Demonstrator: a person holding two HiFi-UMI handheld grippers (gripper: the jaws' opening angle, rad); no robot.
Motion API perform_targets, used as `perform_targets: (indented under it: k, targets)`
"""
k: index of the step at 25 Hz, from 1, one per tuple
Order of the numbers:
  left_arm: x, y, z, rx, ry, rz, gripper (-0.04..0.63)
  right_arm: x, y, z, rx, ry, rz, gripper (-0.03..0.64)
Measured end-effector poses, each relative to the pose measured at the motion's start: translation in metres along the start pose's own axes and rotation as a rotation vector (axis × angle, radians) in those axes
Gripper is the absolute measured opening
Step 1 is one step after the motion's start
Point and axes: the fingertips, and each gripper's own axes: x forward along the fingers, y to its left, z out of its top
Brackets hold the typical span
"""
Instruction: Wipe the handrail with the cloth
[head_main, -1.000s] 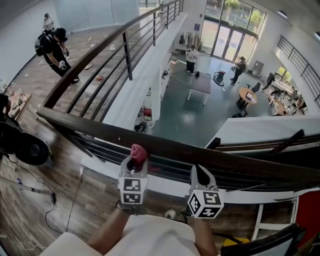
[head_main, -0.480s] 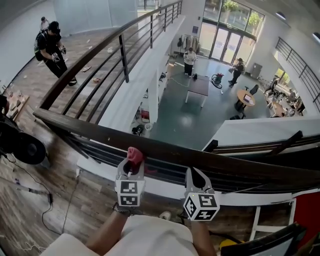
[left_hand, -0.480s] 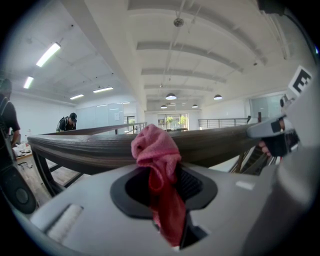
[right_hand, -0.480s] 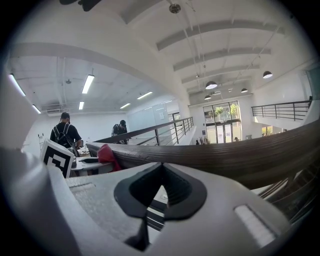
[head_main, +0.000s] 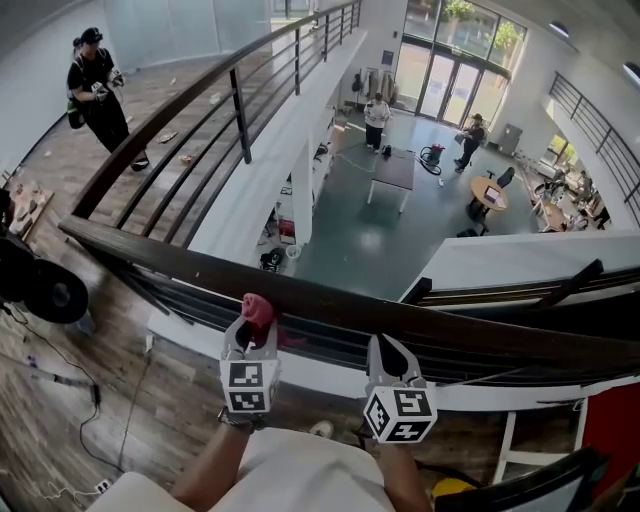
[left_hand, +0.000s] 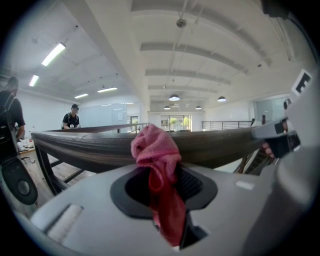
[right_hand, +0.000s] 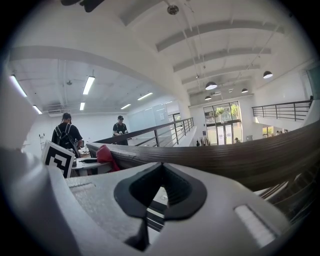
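Lower centre: both our forearms reach up to handrail (head_main: 330, 300). L gripper (head_main: 252, 335) clamped on pink cloth (head_main: 256, 309) at rail's near edge; R gripper (head_main: 389, 352) alongside, jaws together, empty.

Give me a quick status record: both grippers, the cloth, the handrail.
left gripper: shut on the pink cloth
cloth position: bunched top against the near edge of the handrail, the rest hanging down between the jaws
right gripper: shut, nothing in it, beside the left one on the near side of the rail
handrail: dark wood, running across the view in front of both grippers
bystander: a person on the walkway, far left
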Motion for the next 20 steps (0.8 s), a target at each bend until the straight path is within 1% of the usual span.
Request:
perform_targets:
  k: [3, 8, 11, 14, 20]
  targets:
    - [0.002, 0.005, -0.001, -0.010, -0.007, 0.008, 0.124, 0.002, 0.000, -0.001, -0.001, -0.002, 0.007, 0.003]
    - [0.005, 0.001, 0.001, 0.012, 0.010, -0.013, 0.124, 0.002, -0.006, -0.002, 0.020, 0.000, -0.006, 0.003]
    - [0.005, 0.001, 0.000, -0.006, 0.011, -0.021, 0.124, 0.004, -0.003, 0.004, 0.007, -0.011, -0.018, 0.003]
    - [0.002, -0.002, 0.000, -0.011, 0.009, -0.024, 0.124, 0.001, -0.007, 0.010, 0.001, -0.018, -0.045, 0.003]
    - [0.004, -0.015, 0.001, 0.008, 0.013, -0.087, 0.124, -0.006, -0.014, 0.010, 0.004, -0.010, -0.111, 0.003]
